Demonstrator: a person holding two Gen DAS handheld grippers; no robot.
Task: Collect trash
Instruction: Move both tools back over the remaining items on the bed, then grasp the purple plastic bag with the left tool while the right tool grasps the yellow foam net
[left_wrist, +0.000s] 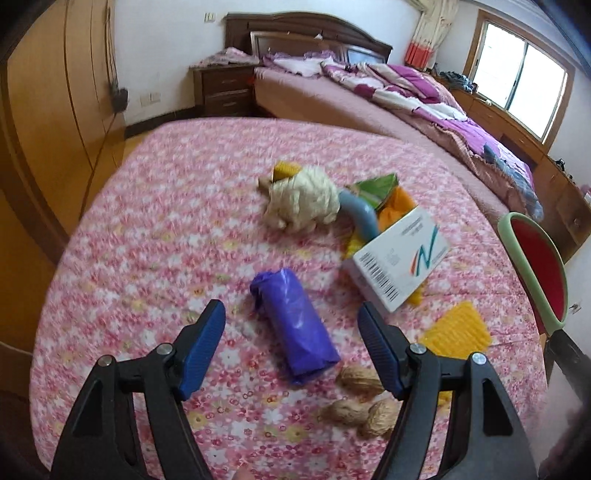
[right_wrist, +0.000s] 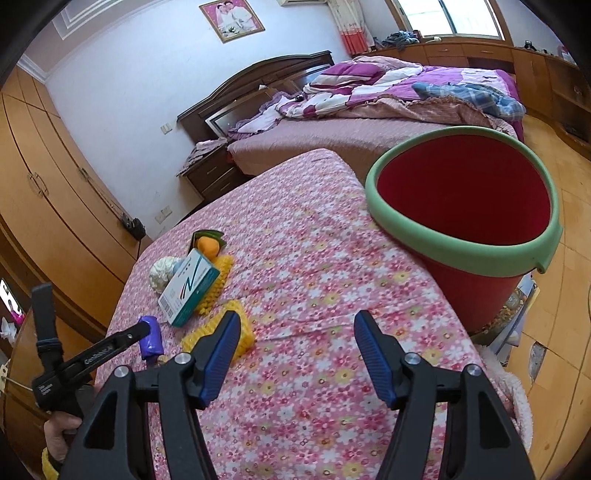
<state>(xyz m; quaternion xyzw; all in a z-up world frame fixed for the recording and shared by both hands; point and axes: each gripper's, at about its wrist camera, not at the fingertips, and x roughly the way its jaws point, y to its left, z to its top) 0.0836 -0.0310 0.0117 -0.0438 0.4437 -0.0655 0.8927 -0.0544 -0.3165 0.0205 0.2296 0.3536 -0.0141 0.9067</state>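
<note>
My left gripper (left_wrist: 291, 317) is open and empty, its jaws either side of a purple plastic roll (left_wrist: 295, 325) lying on the pink floral table (left_wrist: 166, 229). Walnuts (left_wrist: 360, 380) lie near its right finger. A white box (left_wrist: 399, 266), cream crumpled wad (left_wrist: 303, 203), blue tube (left_wrist: 360, 216), green wrapper (left_wrist: 376, 186) and yellow foam pieces (left_wrist: 456, 330) lie beyond. My right gripper (right_wrist: 295, 332) is open and empty above the cloth, left of the red bucket with green rim (right_wrist: 465, 195). The left gripper (right_wrist: 110, 345) shows at the purple roll (right_wrist: 151, 338).
The bucket (left_wrist: 535, 266) stands off the table's right edge. A bed with purple bedding (right_wrist: 388, 92) lies behind the table. Wooden wardrobes (right_wrist: 55, 177) line the left wall. A nightstand (left_wrist: 221, 88) stands by the headboard. The box (right_wrist: 188, 291) and foam (right_wrist: 236, 328) sit left of my right gripper.
</note>
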